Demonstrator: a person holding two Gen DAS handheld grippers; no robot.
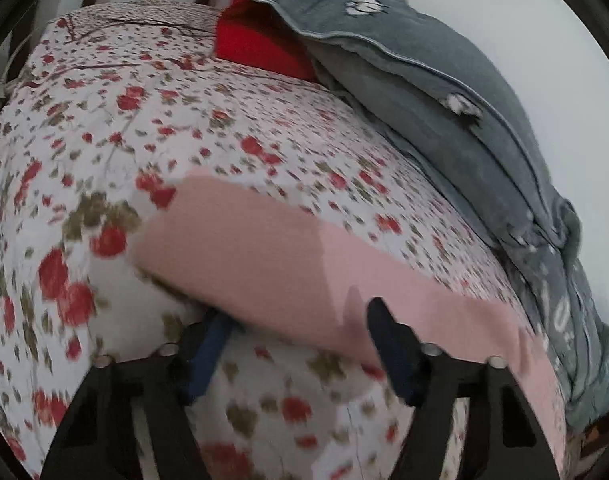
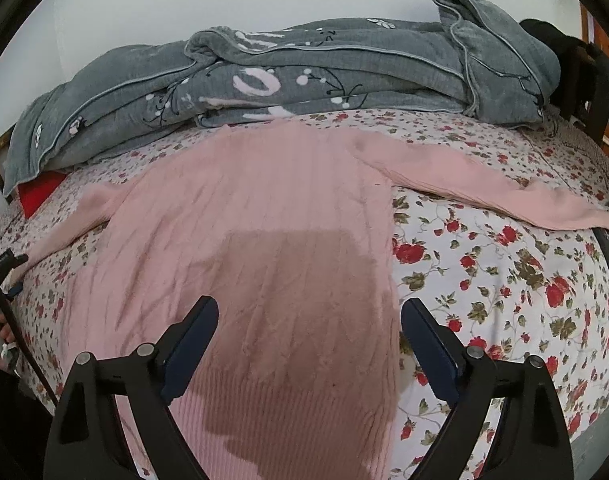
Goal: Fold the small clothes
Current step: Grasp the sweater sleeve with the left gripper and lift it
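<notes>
A pink ribbed sweater (image 2: 264, 208) lies flat on the floral bedspread (image 2: 504, 280), both sleeves spread out to the sides. My right gripper (image 2: 308, 316) is open and hovers just above the sweater's lower body, near its right edge. In the left wrist view, the sweater's left sleeve (image 1: 264, 248) lies across the bed. My left gripper (image 1: 296, 320) is open at the sleeve's near edge; its left finger is partly hidden under the cloth, and the right finger (image 1: 388, 340) lies over it. The view is blurred.
A bunched grey blanket (image 2: 304, 72) with white pattern lies along the far side of the bed against a white wall. A red pillow (image 1: 256, 40) peeks from under it. Dark wooden furniture (image 2: 592, 80) stands at the far right.
</notes>
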